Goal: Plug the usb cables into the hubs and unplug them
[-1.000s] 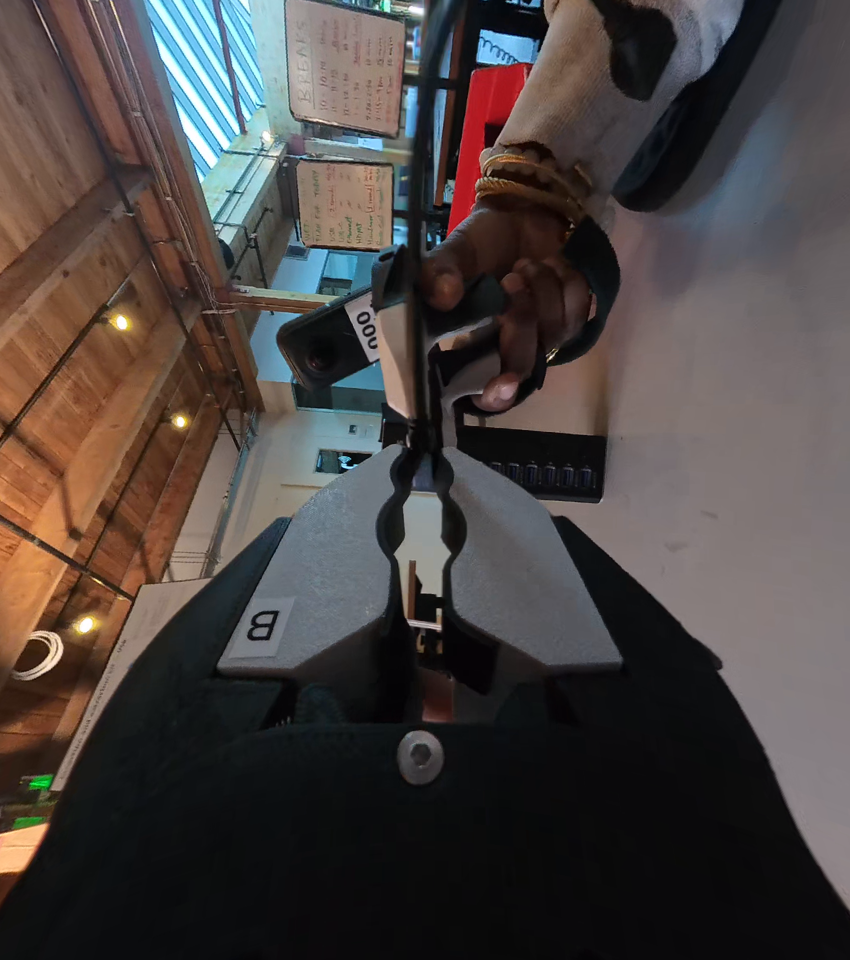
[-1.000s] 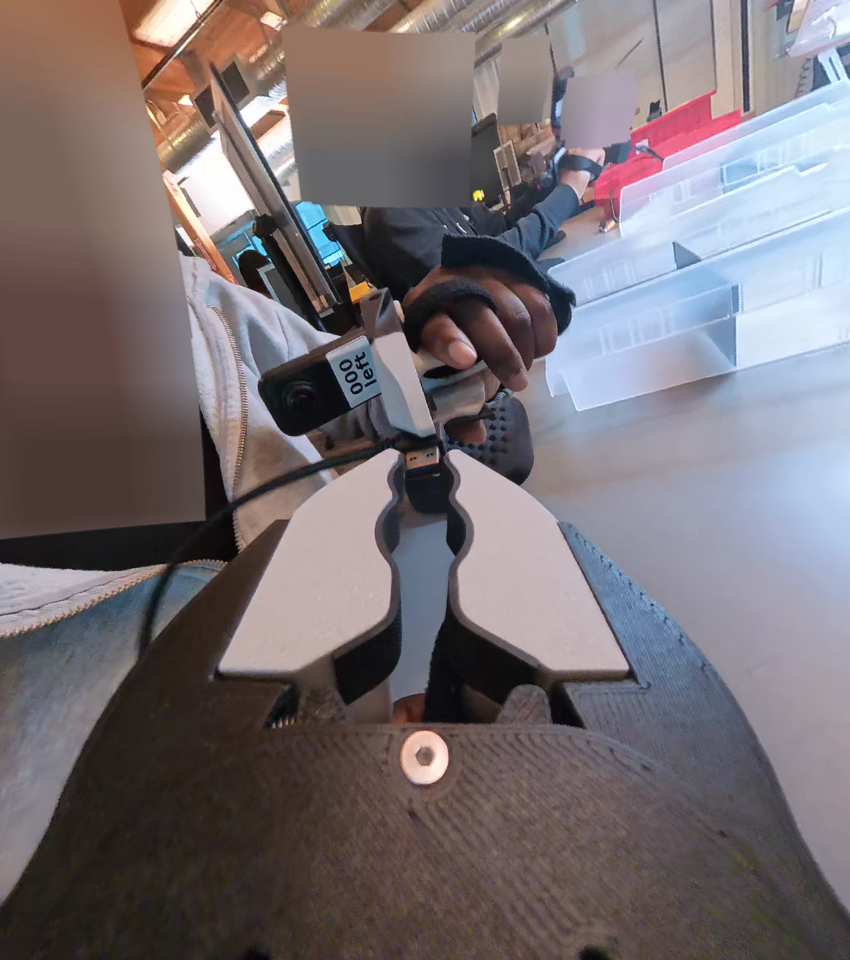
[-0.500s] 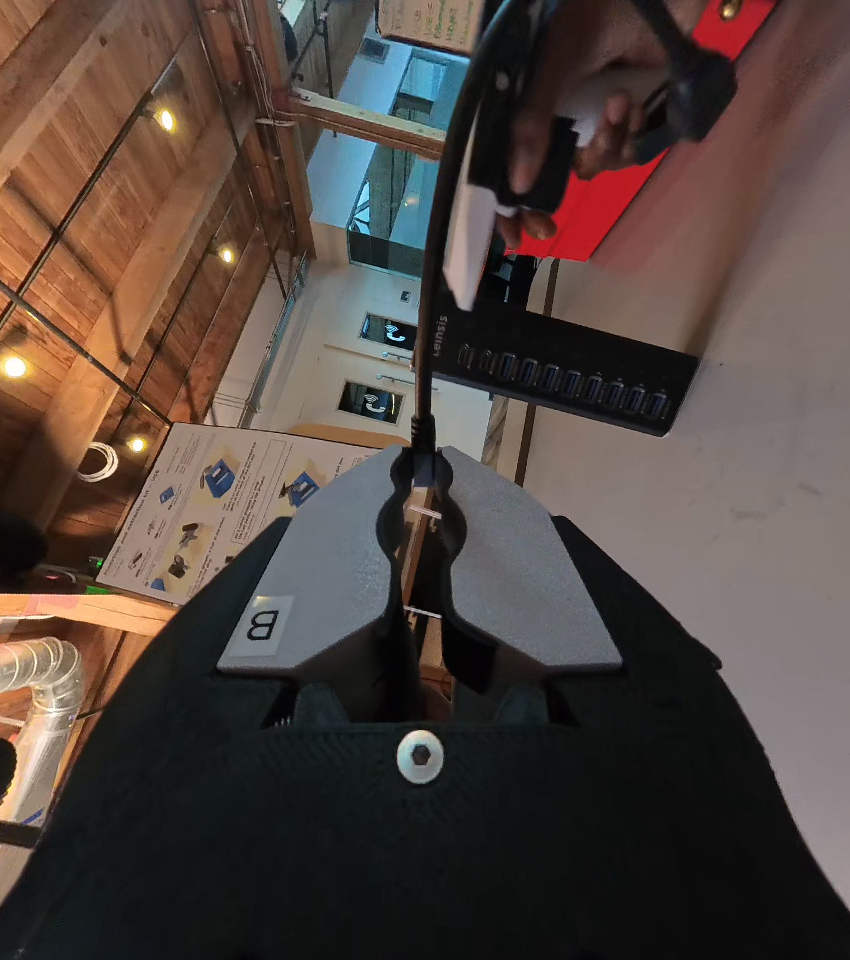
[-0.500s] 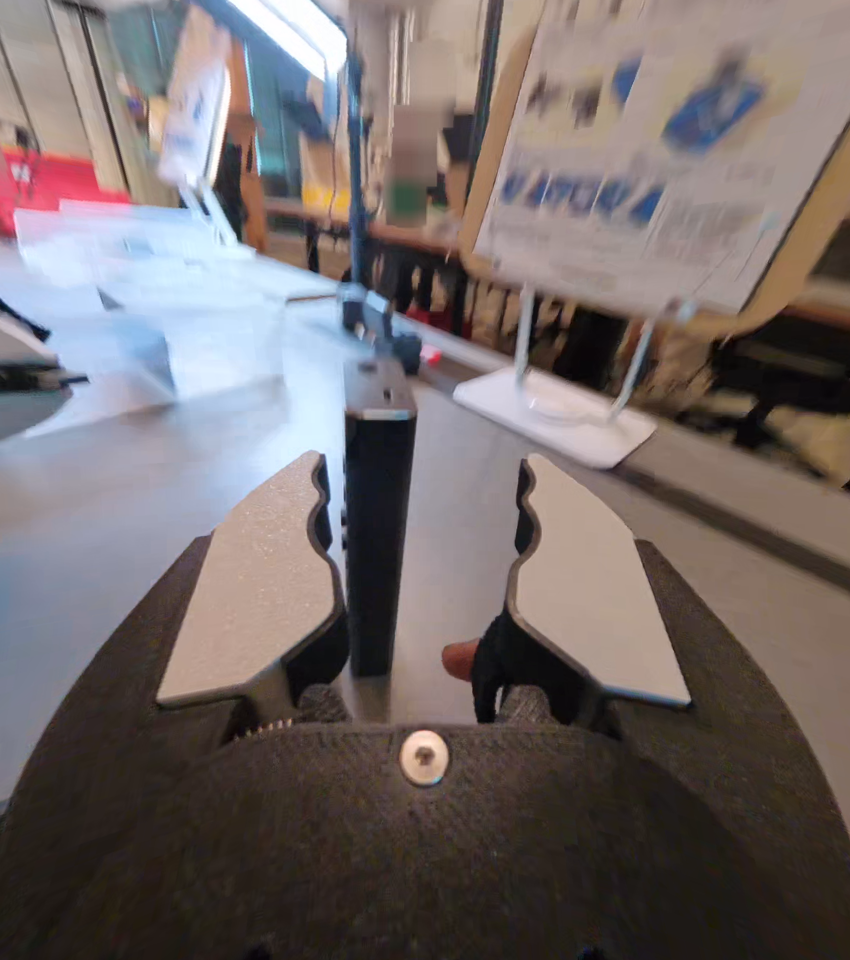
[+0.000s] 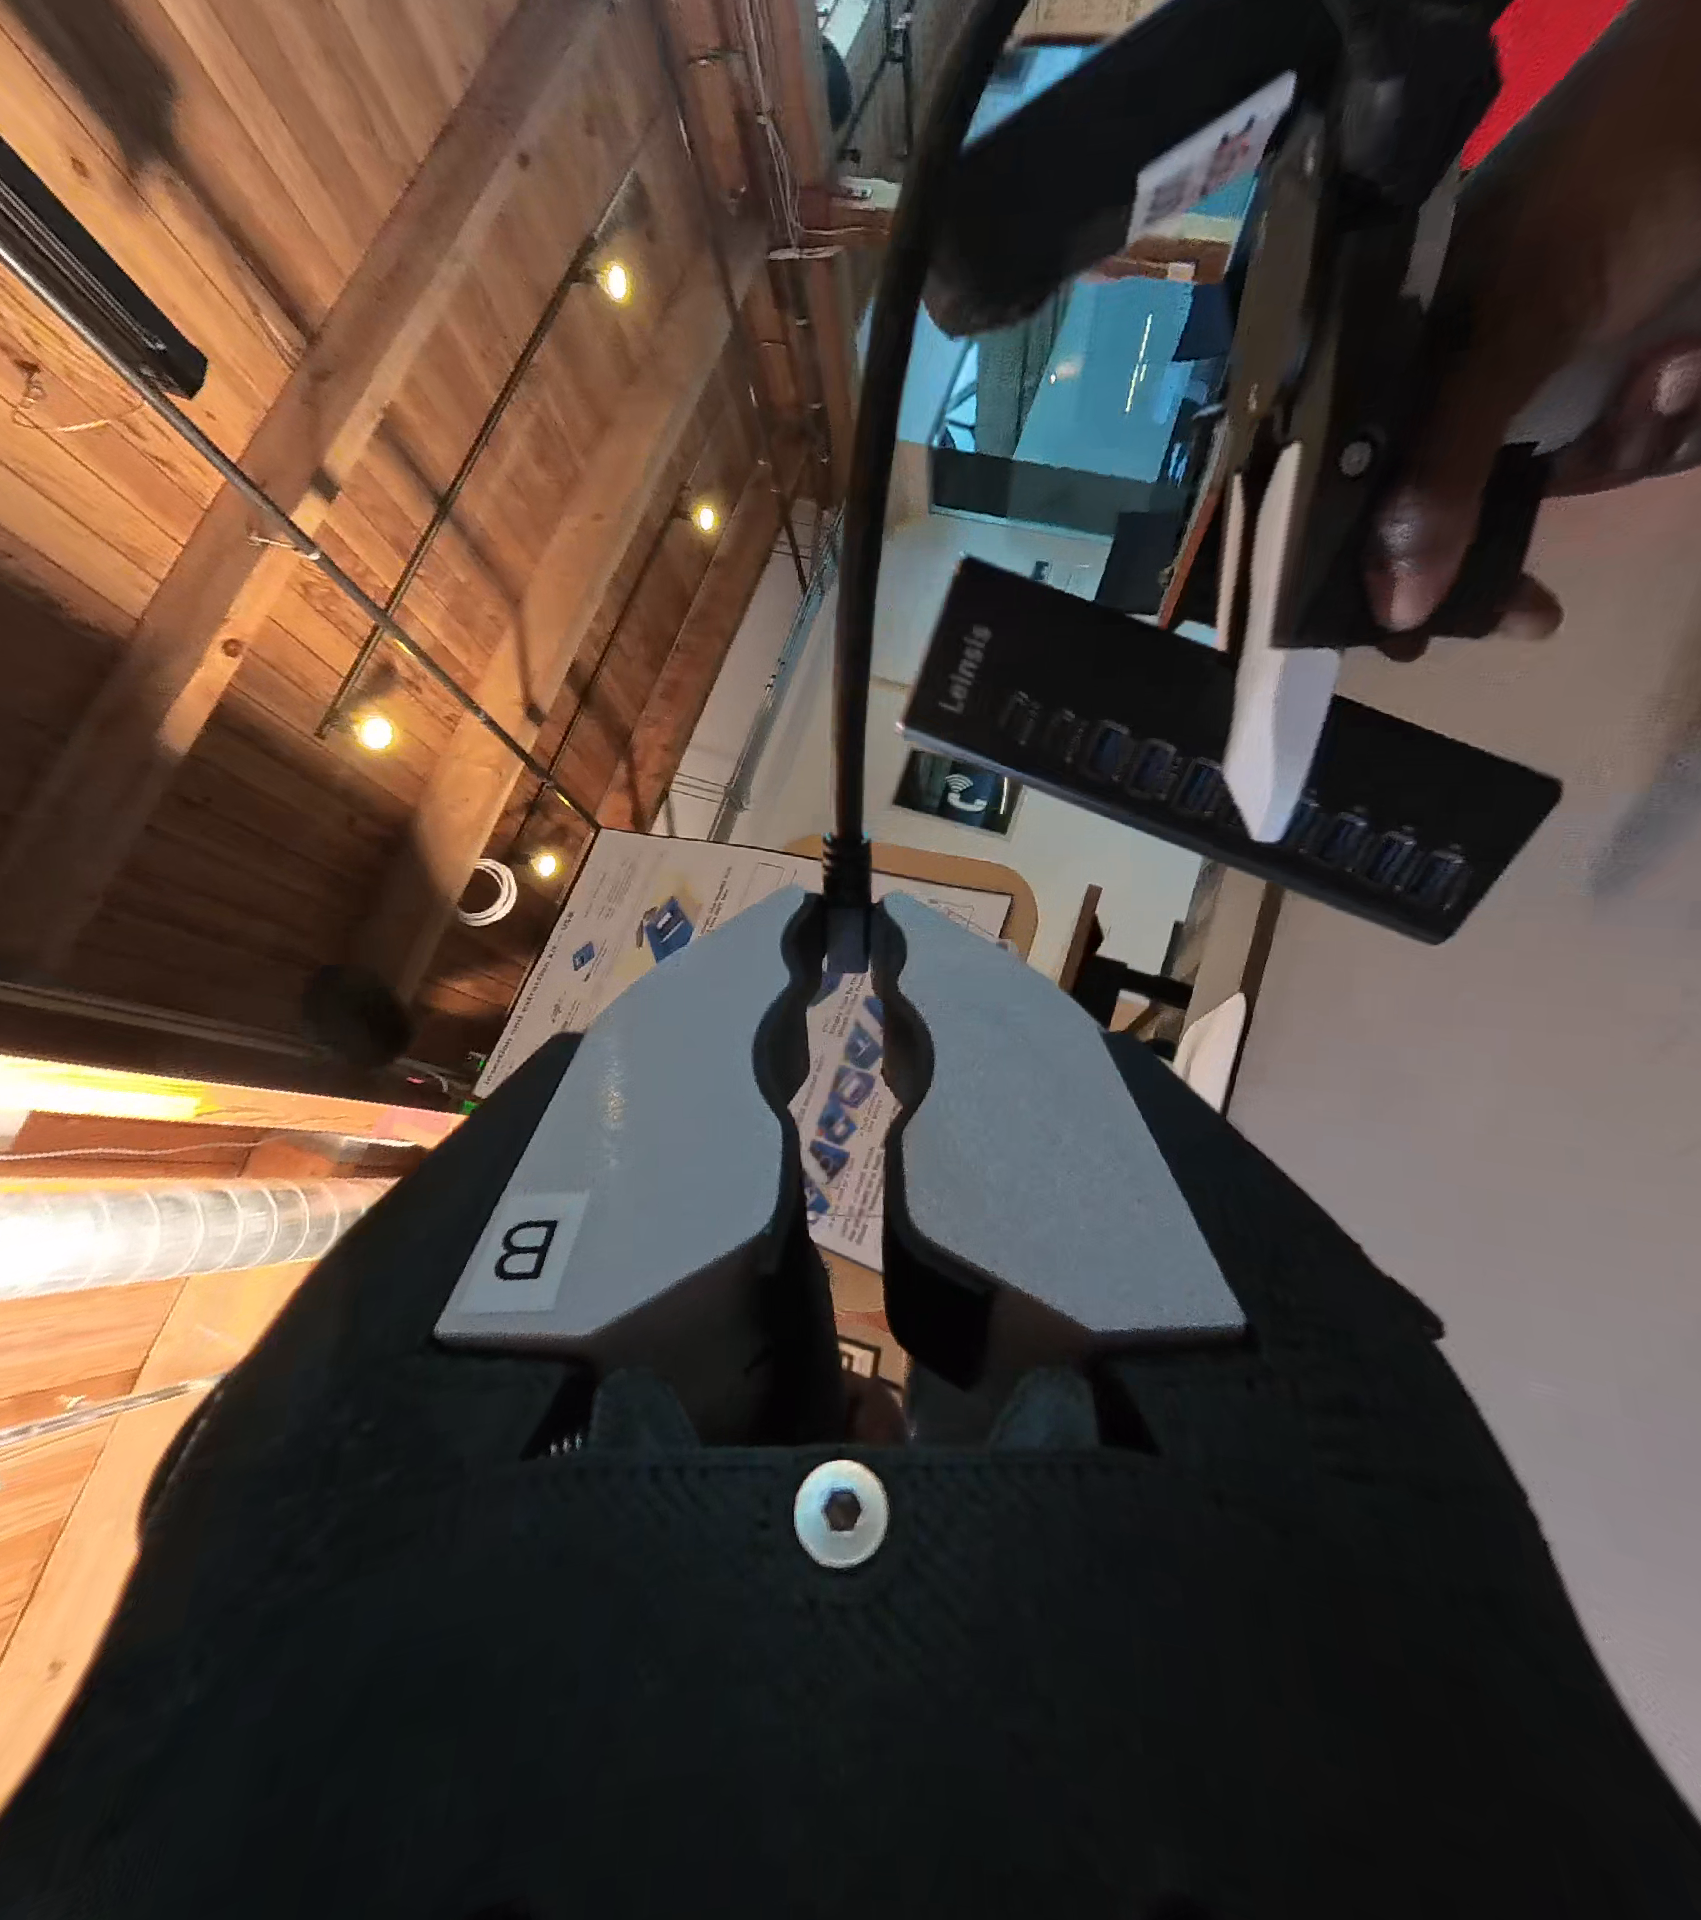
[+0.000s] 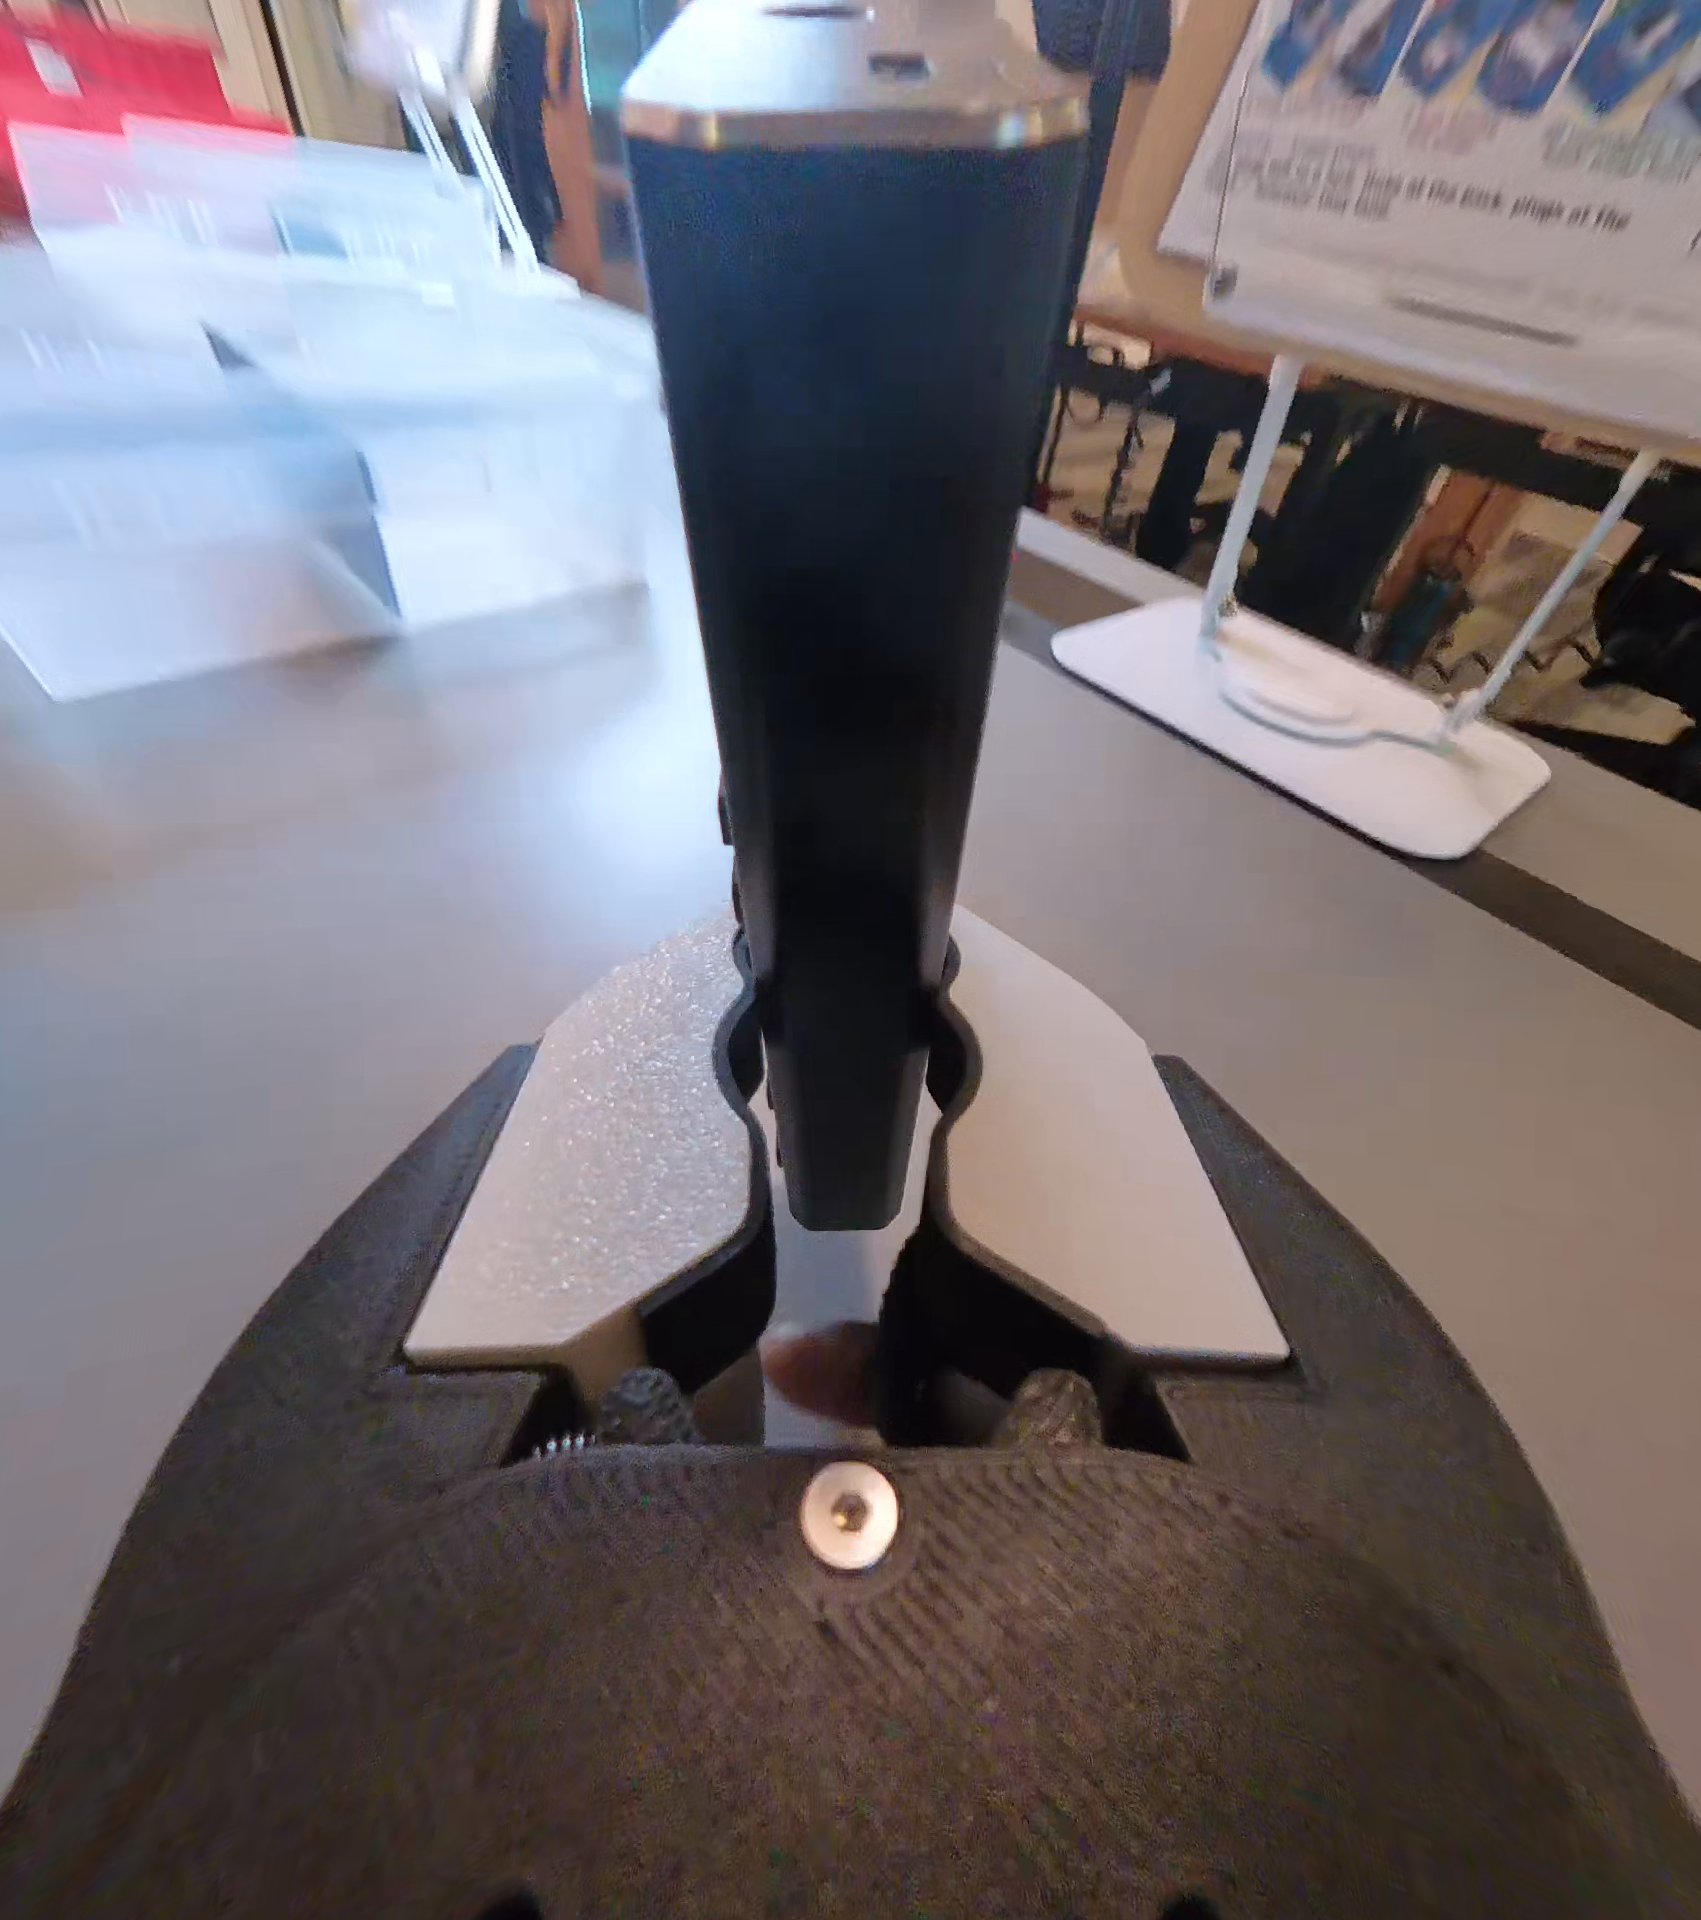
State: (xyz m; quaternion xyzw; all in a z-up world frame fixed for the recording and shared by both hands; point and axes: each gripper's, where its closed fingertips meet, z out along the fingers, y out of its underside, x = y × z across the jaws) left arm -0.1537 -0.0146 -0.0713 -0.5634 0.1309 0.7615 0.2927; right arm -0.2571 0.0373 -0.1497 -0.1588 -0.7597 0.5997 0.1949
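Grey worktop (image 6: 1345, 1143): right tongs (image 6: 846, 997) clamp the black USB hub (image 6: 856, 520) across its narrow body, rigid and slick. Left tongs (image 5: 841, 925) pinch the USB cable (image 5: 867, 520) at its strain relief; the cord's floppy, so grip the plug.

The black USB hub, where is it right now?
The black USB hub stands on the grey table, clamped between the right gripper fingers; the left wrist view shows it upper right.

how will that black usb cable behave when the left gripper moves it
Probably floppy: the black usb cable curves in a loose arc above the left gripper. The end pinched in the fingers likely stays put while the slack trails.
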